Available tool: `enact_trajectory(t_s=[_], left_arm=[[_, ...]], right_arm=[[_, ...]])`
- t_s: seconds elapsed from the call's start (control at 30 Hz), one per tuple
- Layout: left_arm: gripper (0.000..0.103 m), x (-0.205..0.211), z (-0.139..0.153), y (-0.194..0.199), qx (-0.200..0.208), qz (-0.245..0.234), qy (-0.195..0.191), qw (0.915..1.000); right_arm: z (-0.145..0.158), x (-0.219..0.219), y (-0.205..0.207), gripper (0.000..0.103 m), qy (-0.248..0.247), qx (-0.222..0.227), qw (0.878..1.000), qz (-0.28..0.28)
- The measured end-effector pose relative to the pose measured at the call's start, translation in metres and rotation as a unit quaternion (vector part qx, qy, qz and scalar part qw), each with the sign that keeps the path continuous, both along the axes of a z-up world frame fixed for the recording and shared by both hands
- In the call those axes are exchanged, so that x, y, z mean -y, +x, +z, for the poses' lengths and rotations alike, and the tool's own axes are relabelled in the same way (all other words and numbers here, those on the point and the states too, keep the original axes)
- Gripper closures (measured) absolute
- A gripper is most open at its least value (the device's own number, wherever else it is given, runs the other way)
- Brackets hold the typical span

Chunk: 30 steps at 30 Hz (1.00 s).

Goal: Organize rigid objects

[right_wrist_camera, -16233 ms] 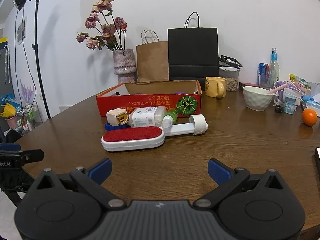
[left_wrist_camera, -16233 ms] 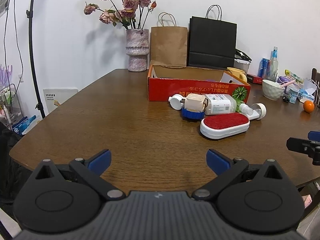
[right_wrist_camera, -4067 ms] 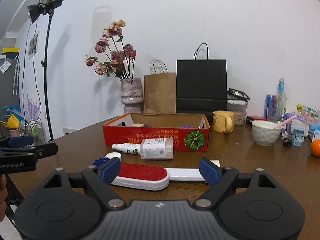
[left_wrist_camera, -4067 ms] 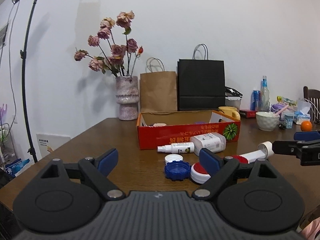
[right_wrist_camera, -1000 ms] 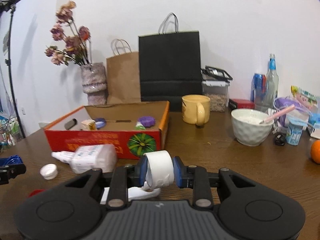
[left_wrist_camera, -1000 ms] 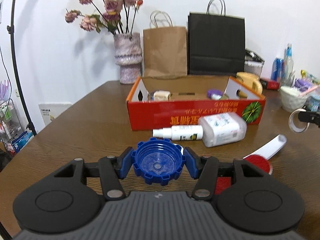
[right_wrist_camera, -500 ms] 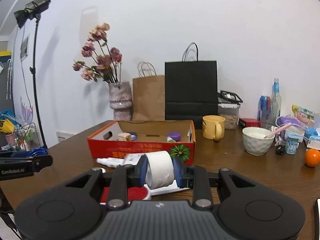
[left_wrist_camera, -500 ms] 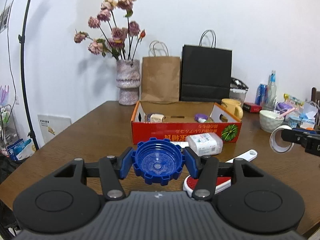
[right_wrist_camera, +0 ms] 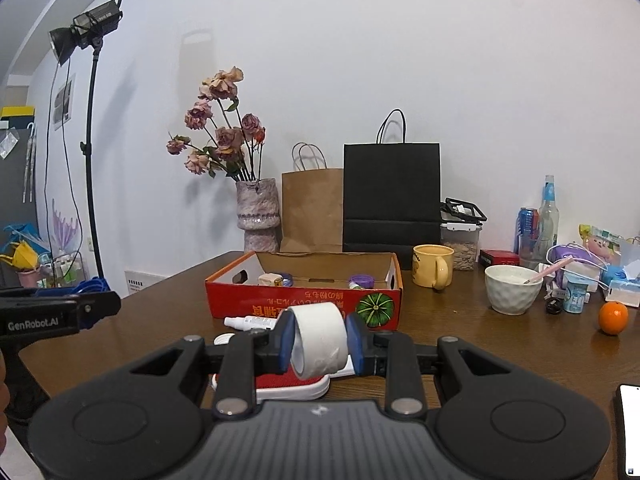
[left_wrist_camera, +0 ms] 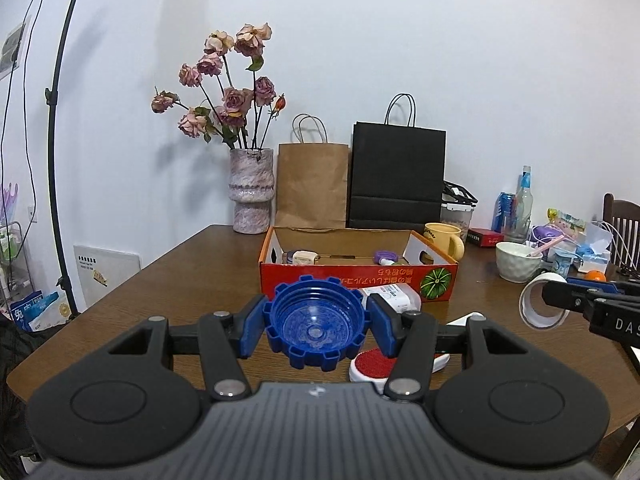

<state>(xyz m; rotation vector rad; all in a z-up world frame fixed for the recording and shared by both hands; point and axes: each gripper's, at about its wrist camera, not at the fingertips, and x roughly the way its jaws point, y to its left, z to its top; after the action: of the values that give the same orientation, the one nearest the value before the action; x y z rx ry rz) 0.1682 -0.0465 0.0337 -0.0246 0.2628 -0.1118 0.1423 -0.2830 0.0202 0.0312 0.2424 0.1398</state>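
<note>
Both grippers now hold loads lifted off the desk (left_wrist_camera: 192,264): your left gripper (left_wrist_camera: 316,328) clamps the blue cap (left_wrist_camera: 316,322), your right gripper (right_wrist_camera: 320,344) the tape roll (right_wrist_camera: 318,342). Since a second ago you've drawn back from the box (left_wrist_camera: 356,276), so both drops remain.

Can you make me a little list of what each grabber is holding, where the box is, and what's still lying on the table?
left gripper: shut on blue cap
right gripper: shut on tape roll
box: red, open, on table, small items inside
still on table: red brush, spray bottle, white bottle
</note>
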Motion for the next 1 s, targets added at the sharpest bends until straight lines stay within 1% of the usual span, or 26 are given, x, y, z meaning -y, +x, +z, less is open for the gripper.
enact_trajectory(t_s=[0.27,0.37,0.47,0.67,0.87,1.0], left_arm=[[0.048,0.001,-0.002,0.008,0.002,0.000,0.003,1.0000],[0.048,0.002,0.000,0.017,0.005,-0.001,0.004,1.0000],[0.048,0.003,0.002,0.029,0.004,0.001,0.005,1.0000],[0.048,0.004,0.005,0.063,0.005,0.002,0.011,0.9999],[0.048,0.000,0.011,0.103,0.010,0.009,0.008,0.9999],[0.048,-0.002,0.015,0.138,0.012,0.015,0.009,0.9998]], right_arm=[[-0.002,0.002,0.011,0.076,0.004,0.003,1.000,0.000],[-0.002,0.003,0.020,0.076,0.007,0.004,1.000,0.002],[0.000,0.002,0.034,0.076,-0.001,0.000,1.000,0.004],[0.003,0.001,0.071,0.076,0.000,-0.006,1.000,0.009],[0.009,0.002,0.123,0.076,-0.006,0.001,1.000,0.008],[0.016,0.002,0.161,0.076,-0.007,0.001,1.000,0.010]])
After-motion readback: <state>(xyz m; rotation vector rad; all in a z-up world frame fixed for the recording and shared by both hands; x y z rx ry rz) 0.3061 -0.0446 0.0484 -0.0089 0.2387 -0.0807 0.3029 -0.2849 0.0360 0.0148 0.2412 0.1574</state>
